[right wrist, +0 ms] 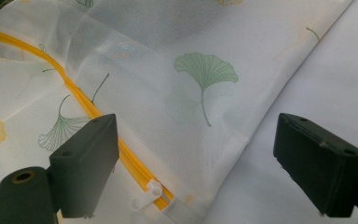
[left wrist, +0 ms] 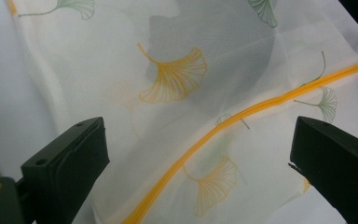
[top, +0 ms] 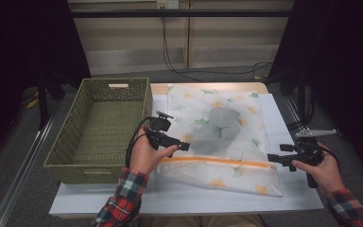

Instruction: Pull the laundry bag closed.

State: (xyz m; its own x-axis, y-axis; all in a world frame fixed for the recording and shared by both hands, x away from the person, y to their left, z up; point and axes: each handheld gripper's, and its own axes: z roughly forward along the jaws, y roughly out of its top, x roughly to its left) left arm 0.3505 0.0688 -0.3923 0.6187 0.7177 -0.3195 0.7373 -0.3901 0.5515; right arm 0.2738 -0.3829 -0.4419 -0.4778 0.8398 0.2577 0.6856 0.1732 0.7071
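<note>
A white mesh bag (top: pixel 217 137) with leaf prints lies flat on the counter (top: pixel 293 198), just beside a green woven basket (top: pixel 99 127). Something dark and grey (top: pixel 220 130) sits inside the bag; it may be clothing, but it is too blurry to tell. The bag's orange zipper (top: pixel 217 162) runs sideways across the near end, from one claw to the other.

The left claw (top: pixel 183 146) hangs at the zipper's left end, wide open and holding nothing. The right claw (top: pixel 273 158) is at the right end, open too, with nothing pinched.

The right gripper view shows the small white zipper pull (right wrist: pixel 154 189) just by its left jaw, so the right hand is nearer to it. The left gripper view shows the long orange line (left wrist: pixel 223 128) crossing between its jaws.
</note>
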